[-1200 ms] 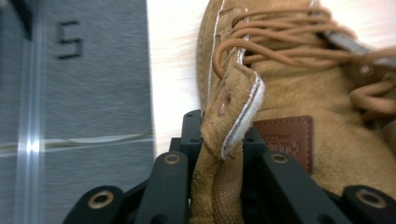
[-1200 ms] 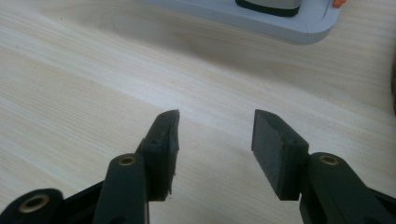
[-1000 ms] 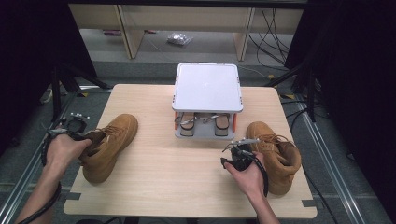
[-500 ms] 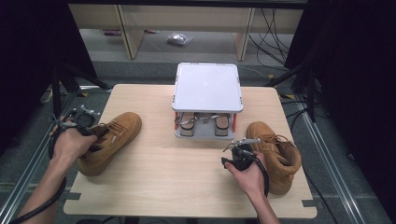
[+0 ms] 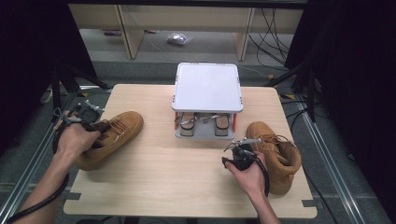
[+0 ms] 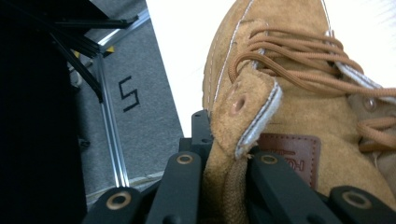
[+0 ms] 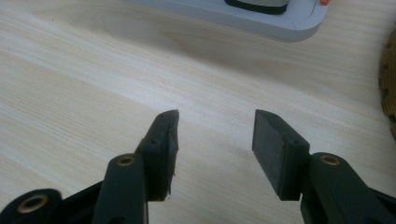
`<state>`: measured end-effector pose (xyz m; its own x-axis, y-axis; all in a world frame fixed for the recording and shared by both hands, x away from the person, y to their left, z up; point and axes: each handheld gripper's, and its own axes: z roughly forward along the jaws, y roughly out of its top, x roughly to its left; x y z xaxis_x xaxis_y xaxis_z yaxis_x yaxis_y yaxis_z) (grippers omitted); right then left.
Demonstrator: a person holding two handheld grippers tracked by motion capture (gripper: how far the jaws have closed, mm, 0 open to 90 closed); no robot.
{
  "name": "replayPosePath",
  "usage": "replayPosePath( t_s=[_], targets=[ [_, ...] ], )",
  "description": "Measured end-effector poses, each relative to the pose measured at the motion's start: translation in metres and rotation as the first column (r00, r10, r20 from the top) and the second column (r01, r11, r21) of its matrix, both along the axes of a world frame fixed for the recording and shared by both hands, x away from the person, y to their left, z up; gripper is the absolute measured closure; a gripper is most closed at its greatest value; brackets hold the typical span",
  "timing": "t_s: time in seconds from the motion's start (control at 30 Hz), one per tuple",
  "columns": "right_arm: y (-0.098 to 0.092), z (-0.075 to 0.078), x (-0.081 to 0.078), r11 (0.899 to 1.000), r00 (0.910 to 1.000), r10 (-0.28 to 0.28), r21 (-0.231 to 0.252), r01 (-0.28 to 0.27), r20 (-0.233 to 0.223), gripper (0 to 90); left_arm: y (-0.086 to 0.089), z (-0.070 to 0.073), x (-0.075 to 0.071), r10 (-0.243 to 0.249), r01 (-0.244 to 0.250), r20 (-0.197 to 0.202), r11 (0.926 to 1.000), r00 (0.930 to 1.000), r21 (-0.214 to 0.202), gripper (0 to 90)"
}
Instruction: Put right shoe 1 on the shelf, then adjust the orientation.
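Pale wooden table (image 5: 187,186), two tan boots and a grey shoe rack (image 5: 207,88) between dark curtains.

At the table's left edge the left gripper (image 5: 95,128) is clamped on the collar of the left boot (image 5: 109,140) — in the left gripper view its black jaws pinch the suede by the brown leather tag (image 6: 289,156), and the boot seems tilted off the wood, though that is hard to judge. Near the front right, the right gripper (image 5: 238,147) rests just beside the right boot (image 5: 275,154), jaws apart over bare wood — nothing between them.
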<state>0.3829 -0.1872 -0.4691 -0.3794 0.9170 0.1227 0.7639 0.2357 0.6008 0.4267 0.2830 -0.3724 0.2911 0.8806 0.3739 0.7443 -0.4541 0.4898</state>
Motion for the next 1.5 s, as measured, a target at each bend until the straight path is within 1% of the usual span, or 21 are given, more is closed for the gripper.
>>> replayPosePath(
  t_s=[0.03,0.07,0.1,0.13,0.3,0.33,0.37,0.5,0.53,0.57,0.6,0.67,0.8,1.0,1.07,1.13,1.33,1.37,1.4,1.47,1.5],
  targets=[
    [0.0,0.0,0.0,1.0,1.0,-0.001,0.0,0.001,0.001,51.1,0.0,0.002,0.0,0.003,-0.003,-0.008,1.0,1.0,0.007,84.7],
    [0.0,0.0,0.0,1.0,1.0,-0.001,-0.001,0.001,0.0,51.2,0.0,0.002,0.001,0.005,-0.005,0.003,1.0,1.0,0.007,84.6],
    [0.0,0.0,0.0,1.0,1.0,0.0,-0.001,0.0,0.0,51.1,0.0,0.004,0.001,0.008,-0.008,-0.008,0.9998,0.9999,0.015,84.7],
    [0.0,0.0,0.0,1.0,1.0,-0.001,0.0,0.001,0.0,51.1,0.001,0.005,0.001,0.009,-0.009,0.002,0.9998,1.0,0.016,84.7],
    [0.001,0.0,0.0,1.0,1.0,-0.002,0.002,0.002,0.002,51.2,0.002,0.011,0.003,0.034,-0.034,0.02,0.9994,0.9992,-0.01,84.7],
    [0.0,-0.001,0.001,1.0,1.0,-0.004,-0.018,0.004,0.001,51.2,0.002,0.011,0.003,0.041,-0.04,0.041,0.999,0.9983,-0.018,84.7],
    [0.002,0.0,0.0,1.0,0.9999,-0.004,0.005,0.004,-0.01,51.2,0.001,0.013,0.003,0.039,-0.038,0.038,0.999,0.9985,-0.021,84.7],
    [0.003,0.0,0.0,1.0,1.0,-0.001,0.007,0.001,-0.005,51.2,-0.002,0.018,0.006,0.039,-0.038,0.051,0.9988,0.9979,-0.03,84.7],
    [0.003,0.0,0.0,1.0,1.0,-0.002,0.008,0.002,-0.006,51.2,-0.004,0.021,0.008,0.047,-0.047,0.027,0.9987,0.9985,-0.019,84.7],
    [0.001,-0.001,0.001,1.0,0.9999,0.015,0.004,-0.015,0.002,51.2,-0.005,0.022,0.01,0.046,-0.045,0.028,0.9987,0.9986,-0.023,84.7],
    [0.0,-0.001,0.002,1.0,1.0,0.002,-0.012,-0.002,0.003,51.2,-0.006,0.022,0.011,0.046,-0.046,0.029,0.9987,0.9985,-0.021,84.7],
    [-0.002,-0.001,0.003,1.0,1.0,-0.007,-0.014,0.007,-0.001,51.2,-0.008,0.023,0.014,0.037,-0.036,0.027,0.999,0.999,-0.024,84.7],
    [-0.004,0.001,0.003,1.0,1.0,-0.002,0.011,0.002,-0.002,51.1,-0.013,0.028,0.019,0.044,-0.044,0.023,0.9988,0.9988,-0.021,84.7],
    [-0.004,0.001,0.004,1.0,1.0,0.0,0.013,0.0,-0.005,51.1,-0.017,0.035,0.022,0.046,-0.044,0.043,0.9981,0.998,-0.044,84.7],
    [-0.005,0.0,0.004,1.0,0.9999,0.008,0.004,-0.009,0.007,51.1,-0.019,0.038,0.023,0.041,-0.039,0.043,0.9984,0.9982,-0.041,84.7],
    [-0.004,0.001,0.003,1.0,1.0,0.0,0.015,0.0,-0.004,51.1,-0.02,0.041,0.024,0.042,-0.04,0.046,0.9983,0.9981,-0.041,84.7],
    [-0.004,0.001,0.003,1.0,1.0,-0.005,0.014,0.005,0.0,51.1,-0.024,0.046,0.027,0.036,-0.034,0.051,0.9984,0.9981,-0.046,84.7],
    [-0.004,0.002,0.003,1.0,1.0,0.0,0.013,0.0,-0.003,51.1,-0.025,0.048,0.028,0.037,-0.034,0.051,0.9985,0.998,-0.042,84.7],
    [-0.005,0.001,0.005,1.0,0.9998,0.017,0.001,-0.017,0.014,51.1,-0.025,0.048,0.028,0.036,-0.033,0.05,0.9985,0.9981,-0.044,84.7],
    [-0.003,0.002,0.004,1.0,1.0,-0.005,0.017,0.005,-0.008,51.1,-0.026,0.05,0.029,0.036,-0.034,0.058,0.9983,0.9976,-0.048,84.7],
    [-0.002,0.002,0.005,1.0,1.0,-0.004,0.016,0.004,-0.006,51.0,-0.027,0.052,0.029,0.038,-0.035,0.052,0.9984,0.9979,-0.044,84.7]
  ],
)
